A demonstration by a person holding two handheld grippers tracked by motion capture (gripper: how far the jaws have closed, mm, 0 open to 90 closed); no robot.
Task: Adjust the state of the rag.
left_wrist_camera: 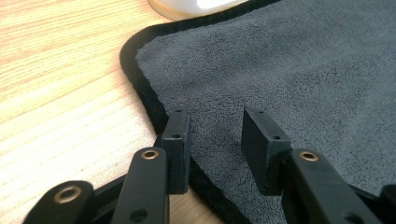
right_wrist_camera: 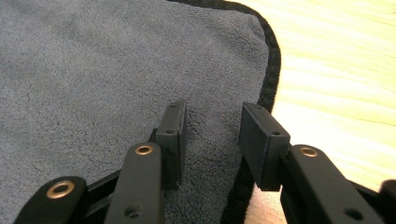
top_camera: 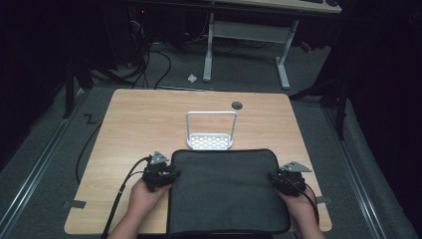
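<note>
A dark grey towel [top_camera: 226, 191] with a black hem lies flat on the near half of the wooden table [top_camera: 149, 119]. My left gripper [top_camera: 171, 175] sits at the towel's left edge, jaws open over the hem, nothing pinched; the fleece [left_wrist_camera: 280, 70] spreads ahead of the left gripper [left_wrist_camera: 215, 135]. At the towel's right edge is my right gripper [top_camera: 274, 180], open too. In the right gripper view the right gripper [right_wrist_camera: 210, 135] straddles the towel [right_wrist_camera: 93, 74] near its black hem [right_wrist_camera: 273, 60].
A white metal rack [top_camera: 210, 135] with a perforated base and a tall handle loop stands just behind the towel's far edge. A round cable hole [top_camera: 237, 105] is at the back of the table. Another desk [top_camera: 249, 30] stands beyond on the floor.
</note>
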